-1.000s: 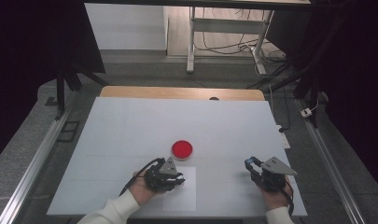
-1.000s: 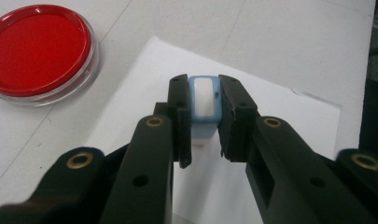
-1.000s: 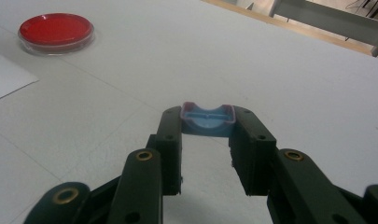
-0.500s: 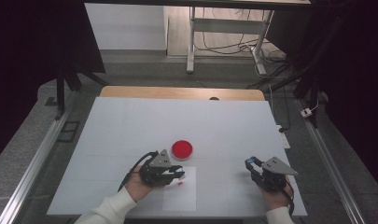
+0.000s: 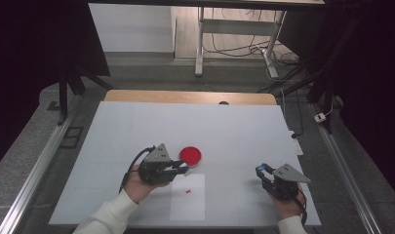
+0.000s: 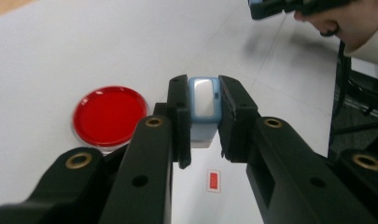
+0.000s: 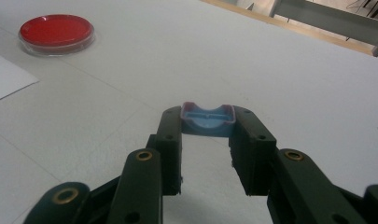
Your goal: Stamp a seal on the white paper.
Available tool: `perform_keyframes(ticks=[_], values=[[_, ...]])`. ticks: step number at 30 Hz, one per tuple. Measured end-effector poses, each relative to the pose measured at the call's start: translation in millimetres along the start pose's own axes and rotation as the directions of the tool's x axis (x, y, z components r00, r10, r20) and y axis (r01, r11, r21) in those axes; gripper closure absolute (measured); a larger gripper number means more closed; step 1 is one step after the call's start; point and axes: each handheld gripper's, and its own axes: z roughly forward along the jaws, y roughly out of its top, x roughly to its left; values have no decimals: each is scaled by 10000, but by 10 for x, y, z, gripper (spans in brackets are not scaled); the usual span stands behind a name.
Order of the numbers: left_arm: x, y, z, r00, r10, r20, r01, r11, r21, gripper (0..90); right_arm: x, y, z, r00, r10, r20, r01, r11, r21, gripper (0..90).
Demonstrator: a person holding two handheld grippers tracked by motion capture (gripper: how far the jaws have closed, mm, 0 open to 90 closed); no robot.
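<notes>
My left gripper (image 5: 184, 169) is shut on a small blue and white stamp (image 6: 205, 105), held above the white paper sheet (image 5: 187, 207) beside the red round ink dish (image 5: 190, 155). In the left gripper view the dish (image 6: 110, 115) lies to the left of the jaws, and a small red printed mark (image 6: 214, 180) shows on the paper below them. That red mark (image 5: 187, 191) sits near the sheet's top. My right gripper (image 5: 260, 170) rests near the table's front right, shut on a blue cap (image 7: 208, 120) with a reddish rim.
The white table top (image 5: 224, 131) stretches bare behind the dish to a wooden strip (image 5: 185, 96) at its far edge. Metal rails (image 5: 36, 165) run along both sides. The person's other hand and gripper (image 6: 289, 5) show at the top right of the left gripper view.
My left gripper has lifted off the paper with the stamp and drifted slightly left and back, leaving a red mark uncovered on the sheet. The right gripper has stayed still.
</notes>
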Motion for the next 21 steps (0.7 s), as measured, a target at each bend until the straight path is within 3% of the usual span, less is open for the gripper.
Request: perform_keyframes(ticks=[10, 21], values=[[94, 32, -111, 9992, -407, -9, 407, 9984, -391, 754, 3, 1, 9, 10000, -52, -17, 52, 10000, 52, 652], [108, 36, -137, 9992, -403, -68, 399, 9977, -547, 754, 4, 0, 12, 10000, -54, -14, 54, 10000, 70, 652]])
